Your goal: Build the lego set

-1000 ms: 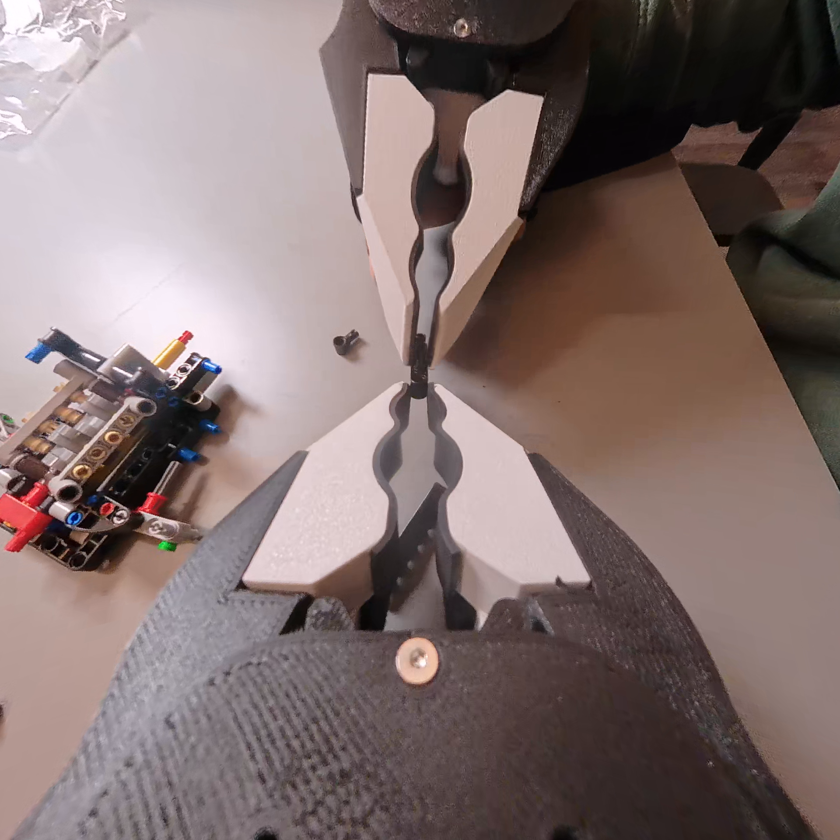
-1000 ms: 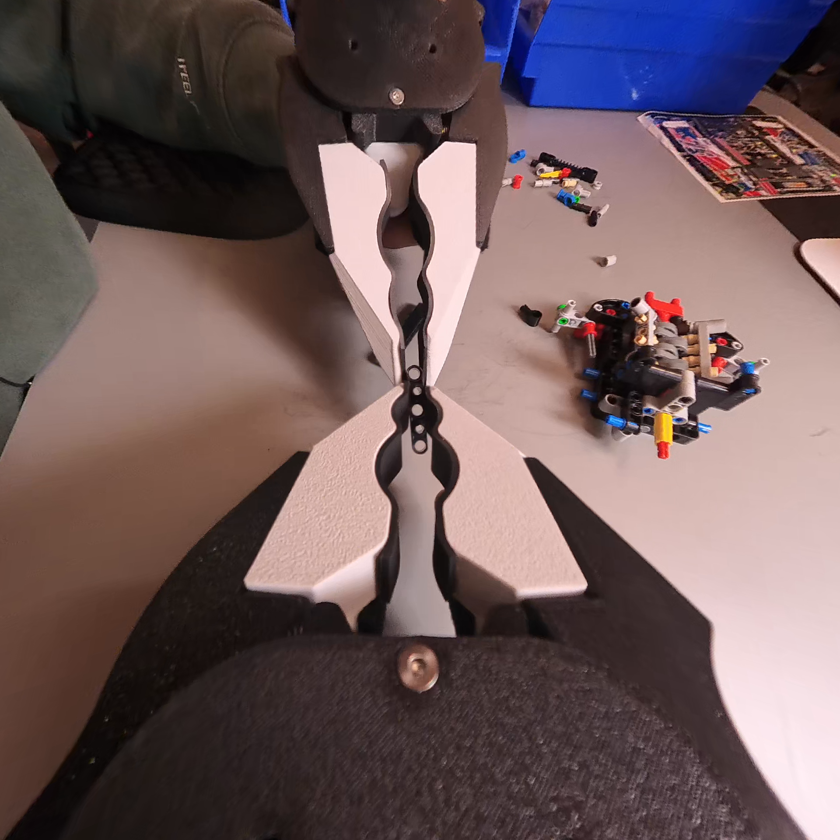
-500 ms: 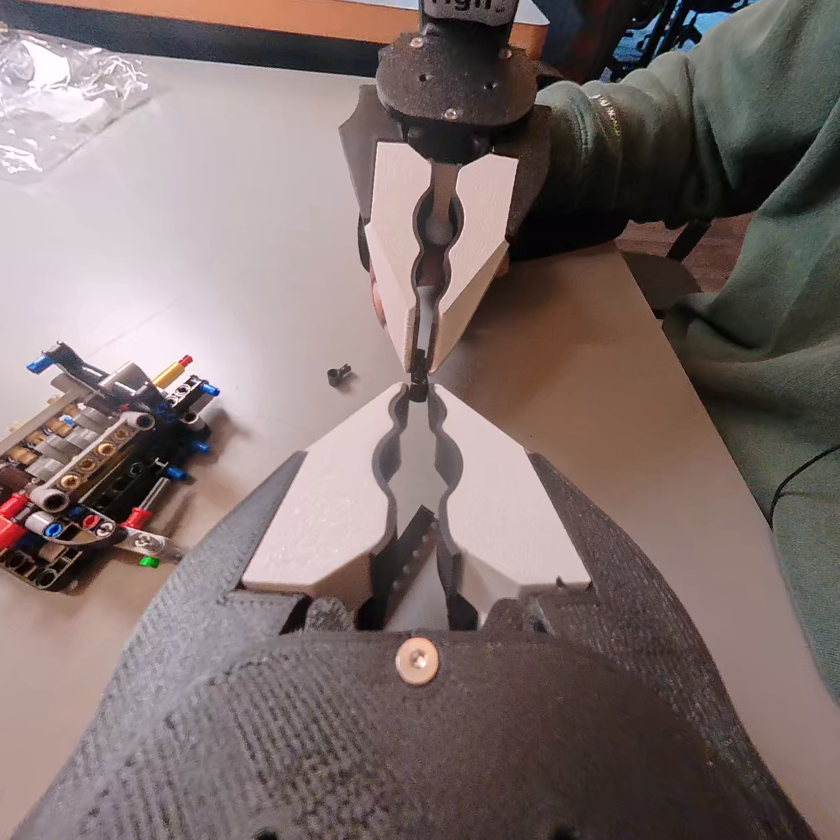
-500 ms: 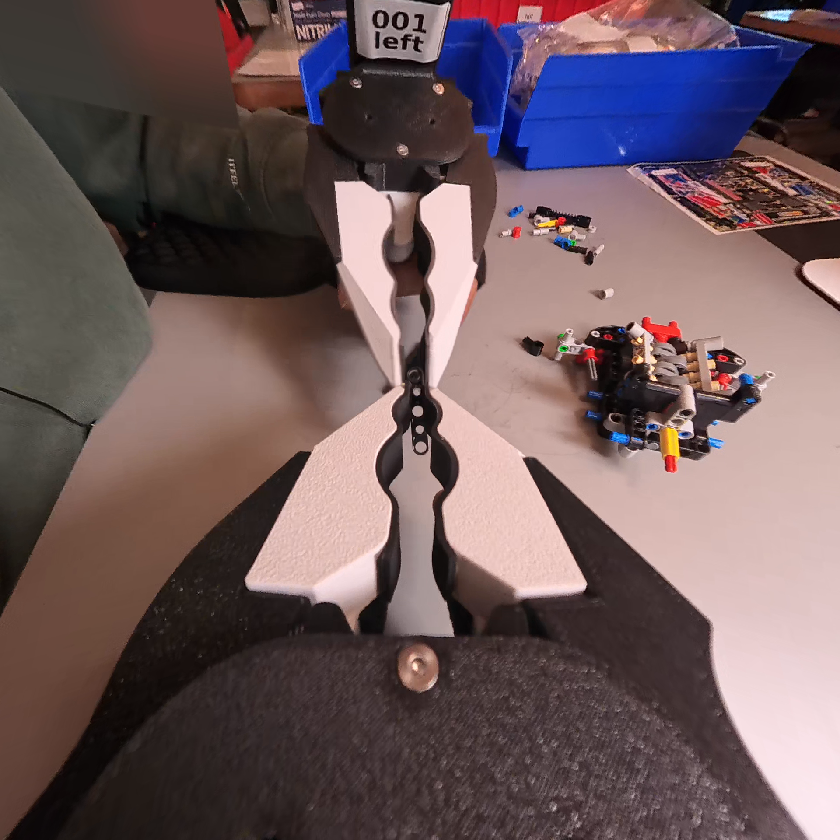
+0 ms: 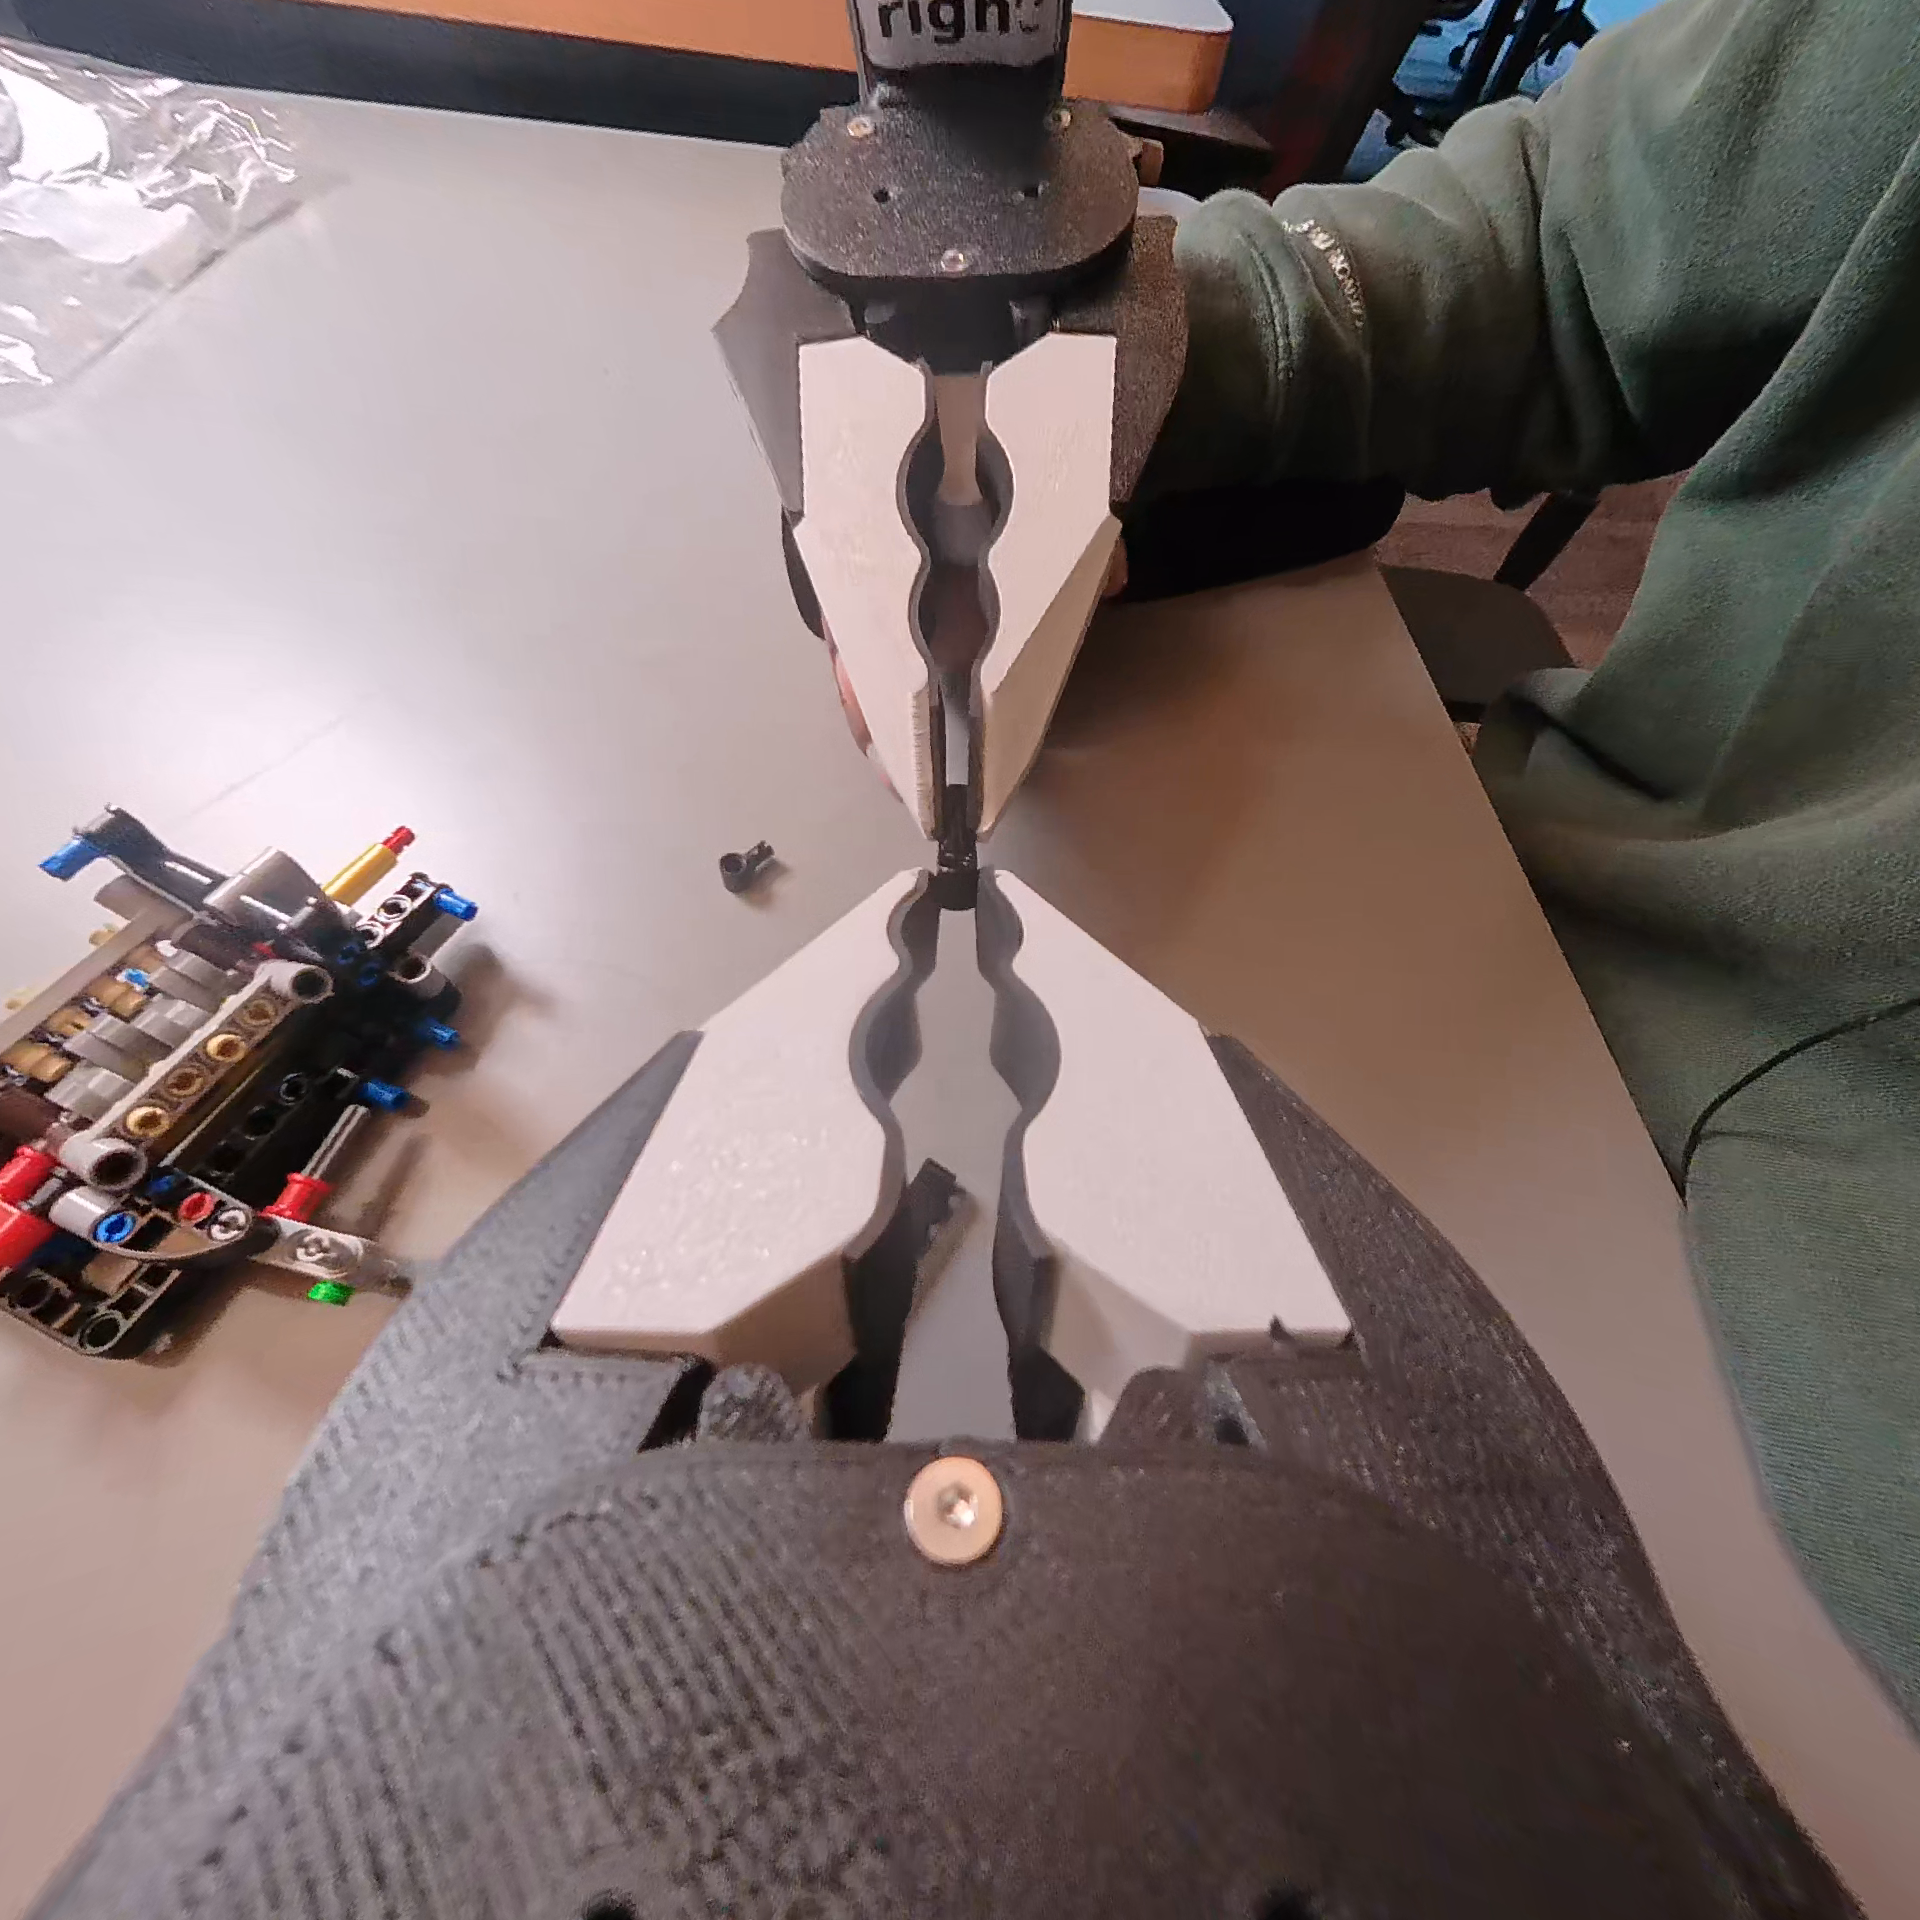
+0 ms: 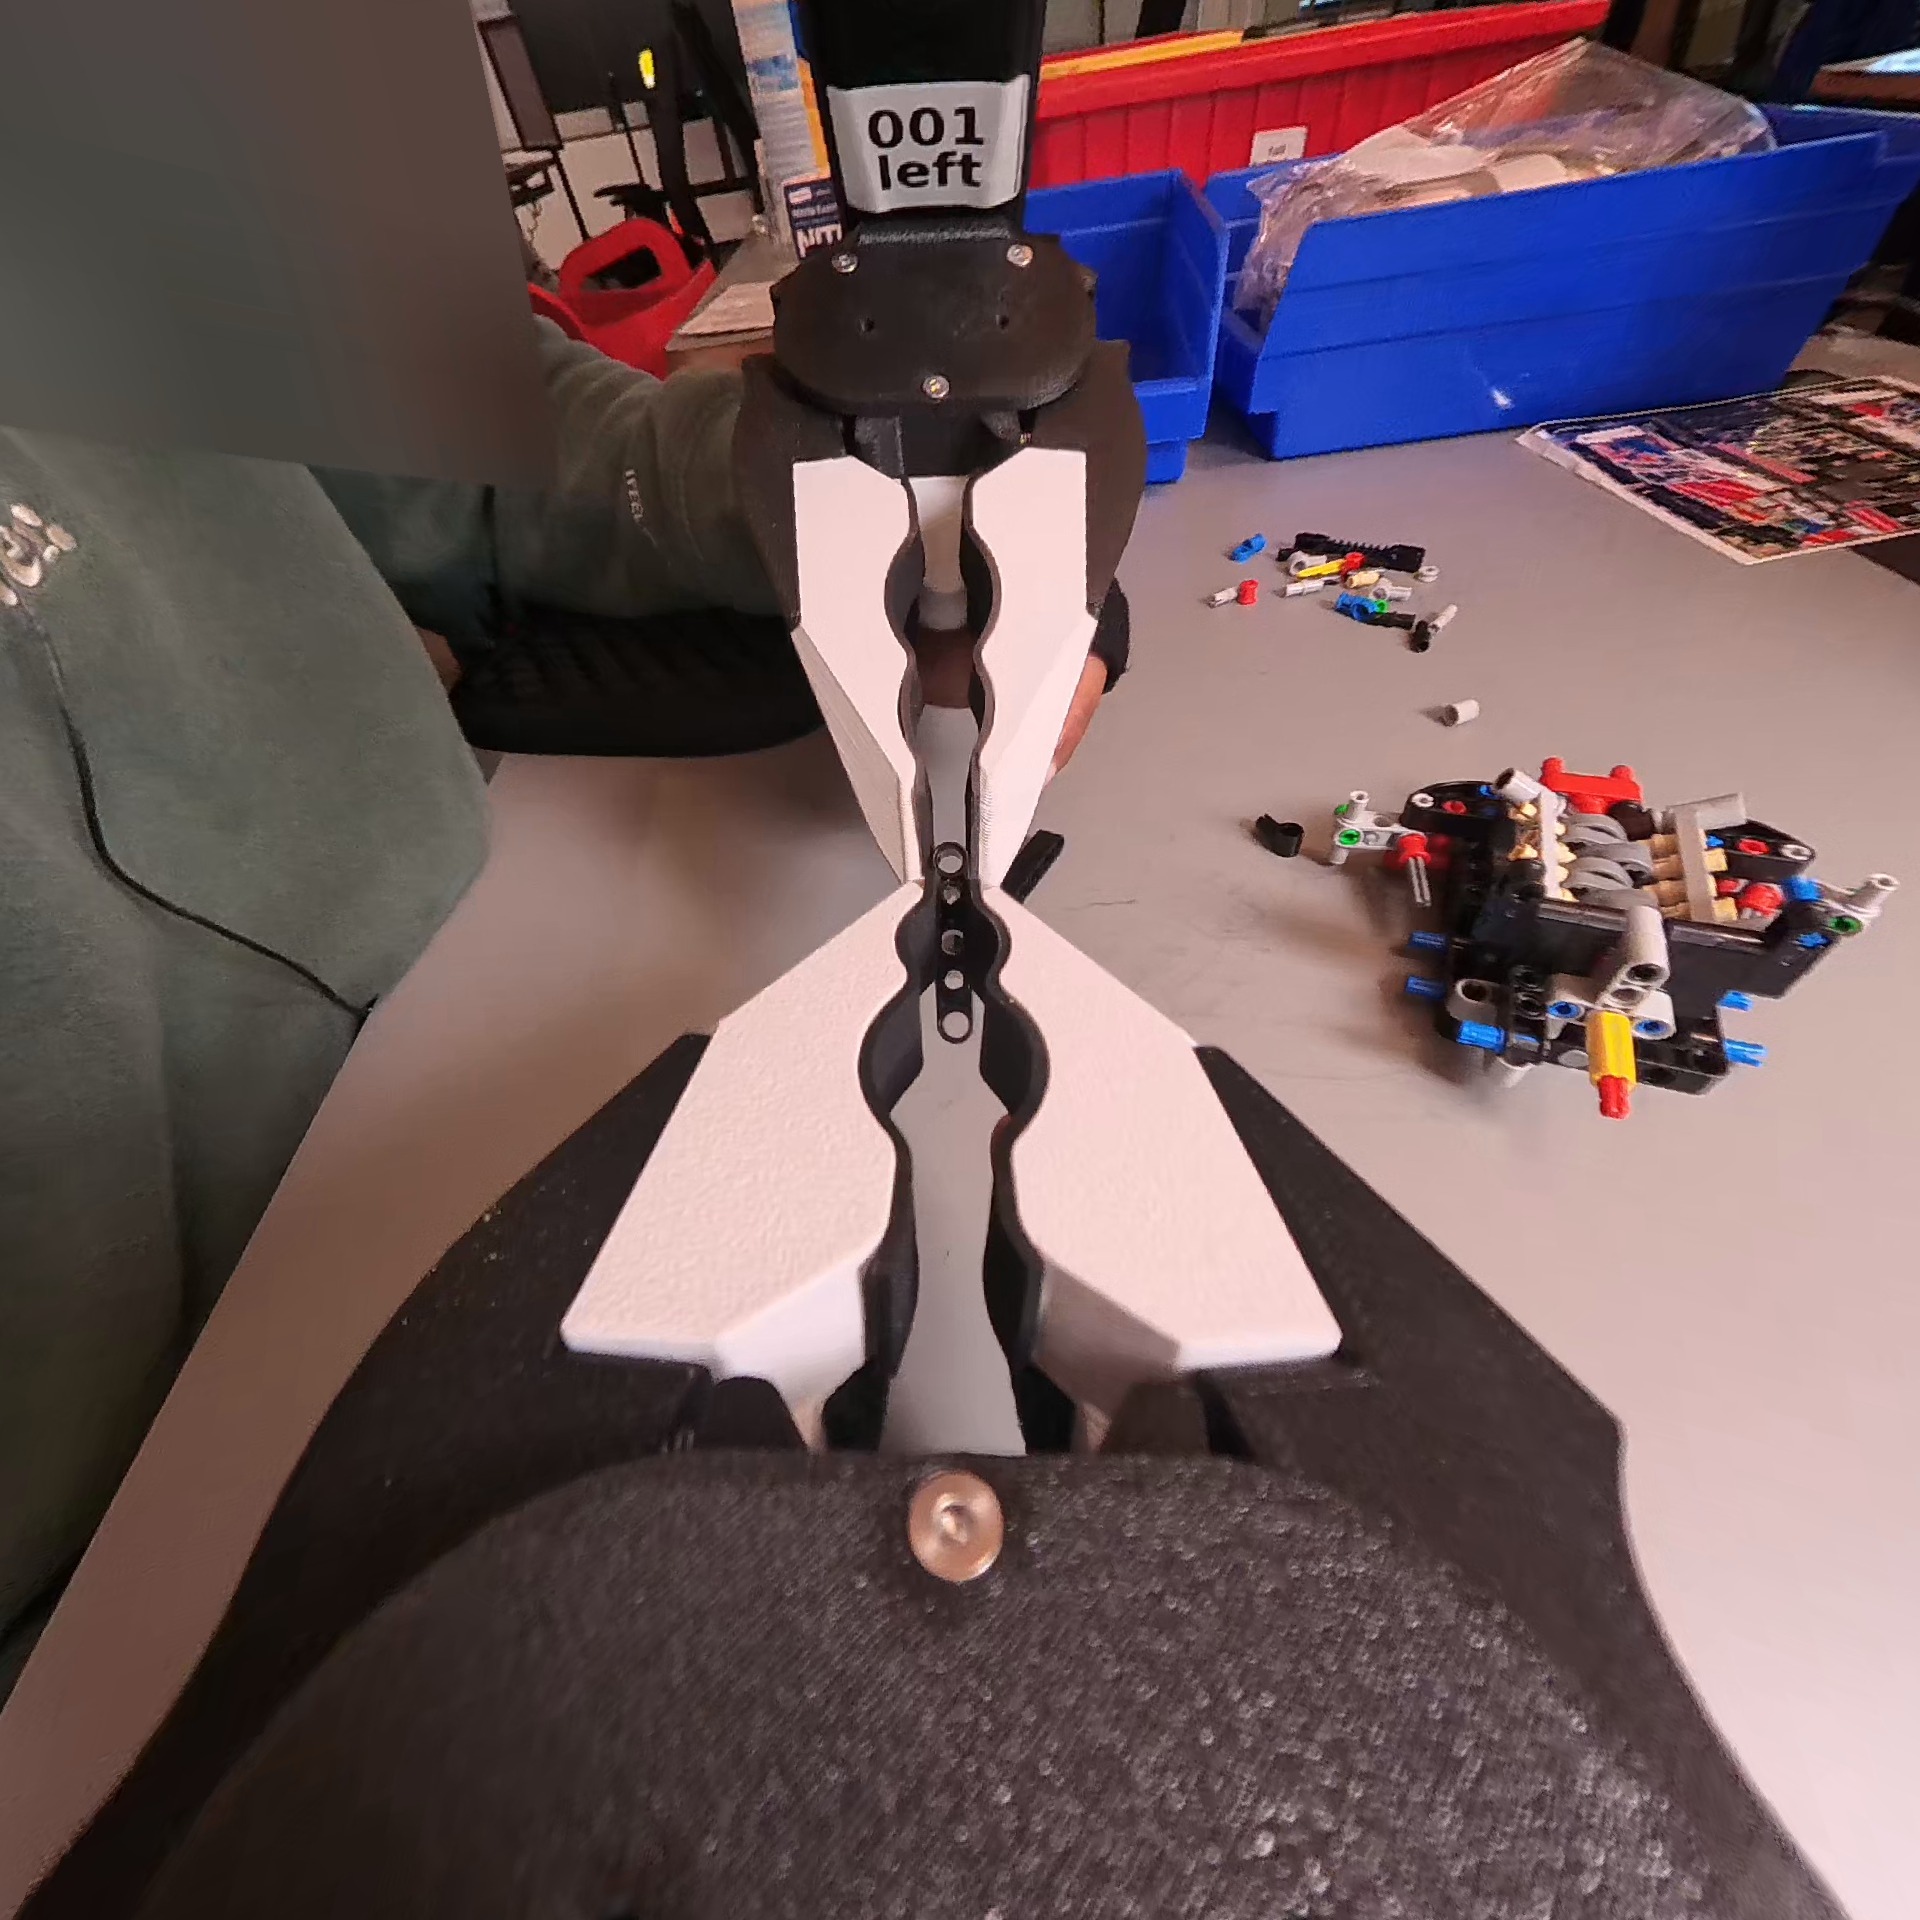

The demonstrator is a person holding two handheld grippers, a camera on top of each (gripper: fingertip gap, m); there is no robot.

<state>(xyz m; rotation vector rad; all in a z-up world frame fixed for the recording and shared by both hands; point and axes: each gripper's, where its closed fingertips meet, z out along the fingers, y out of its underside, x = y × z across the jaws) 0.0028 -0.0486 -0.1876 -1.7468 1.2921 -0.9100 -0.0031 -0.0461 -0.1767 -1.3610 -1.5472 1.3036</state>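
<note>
My left gripper (image 5: 956, 902) and right gripper (image 6: 948, 902) meet tip to tip above the grey table (image 5: 468, 520). The right gripper is shut on a thin black beam with holes (image 6: 952, 966), whose far end reaches the left gripper (image 6: 948, 852). The left gripper is shut on a black lego piece (image 5: 956, 868). A black part (image 5: 925, 1195) shows low between its fingers and sticks out beside its tips in the right wrist view (image 6: 1044, 857). The right gripper (image 5: 956, 821) comes in from the top of the left wrist view. How the two pieces join is hidden.
The half-built lego model (image 5: 208, 1091) (image 6: 1590, 935) lies on the table beside the grippers. A small black connector (image 5: 748, 864) (image 6: 1278, 834), a grey bush (image 6: 1460, 712) and loose pieces (image 6: 1340, 587) lie nearby. Blue bins (image 6: 1558, 301), a booklet (image 6: 1766, 468) and a plastic bag (image 5: 104, 208) sit farther off. A green sleeve (image 5: 1558, 364) is over the table edge. My two grippers' fingertips are within a few centimetres of each other. From either gripper's tips it is about 8 cm to the small black connector (image 5: 748, 864).
Both grippers have tilted back, so more of the room and the other gripper's body shows. They stay tip to tip and shut on the black pieces.
</note>
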